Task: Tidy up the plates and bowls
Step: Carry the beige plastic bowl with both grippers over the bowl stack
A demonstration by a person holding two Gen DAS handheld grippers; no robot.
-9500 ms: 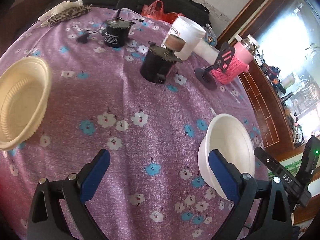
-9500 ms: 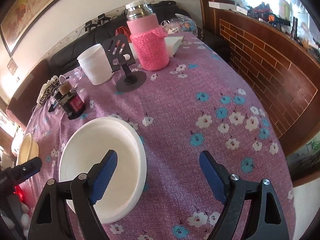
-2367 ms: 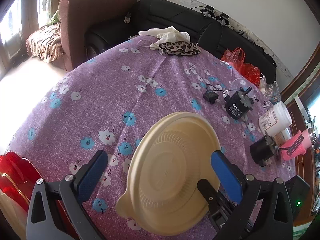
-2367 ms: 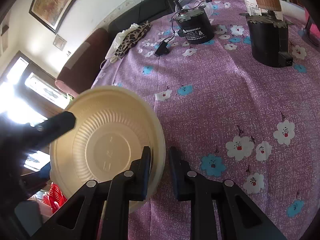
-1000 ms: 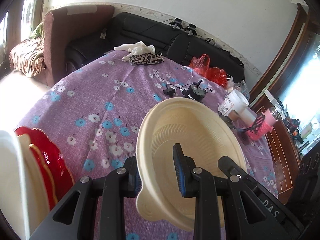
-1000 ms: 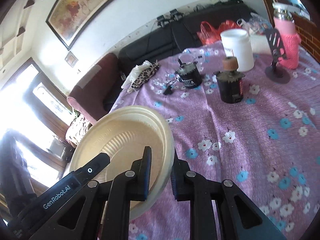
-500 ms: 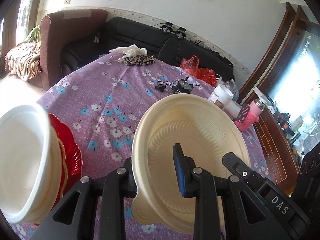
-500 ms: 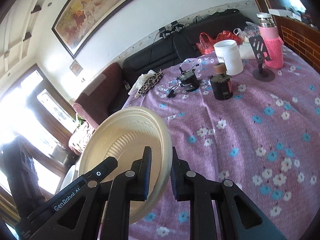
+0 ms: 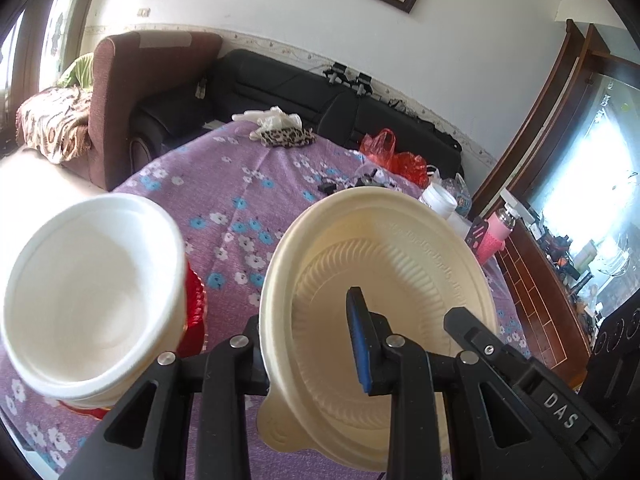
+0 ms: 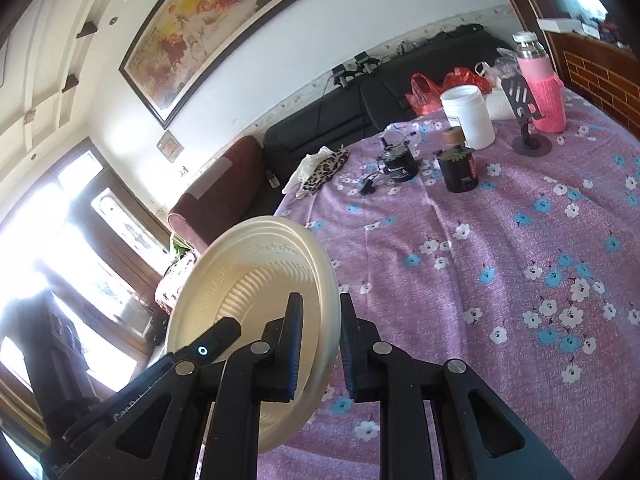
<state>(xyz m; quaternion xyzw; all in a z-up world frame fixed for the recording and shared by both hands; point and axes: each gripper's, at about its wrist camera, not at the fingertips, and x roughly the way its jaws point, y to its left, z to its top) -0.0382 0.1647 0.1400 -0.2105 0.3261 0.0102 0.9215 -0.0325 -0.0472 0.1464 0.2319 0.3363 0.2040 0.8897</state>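
Your left gripper is clamped on the near rim of the cream disposable bowl, one blue-padded finger inside and the other outside the wall; your right gripper pinches the same cream disposable bowl at its opposite rim, so you hold it with both, lifted clear of the desk and tilted on edge; in the left wrist view its ribbed hollow faces the camera, with a small tab at the lower rim; just to the left of it in that view sits a white bowl, blurred by closeness, on top of a red plate at the near edge of the purple flowered cloth; farther across the desk, well apart from the bowl you hold, stand a white jar, a pink knitted-sleeve flask, a black phone stand and two dark cylindrical motors; a leopard-print cloth lies at the far edge, before the black sofa.
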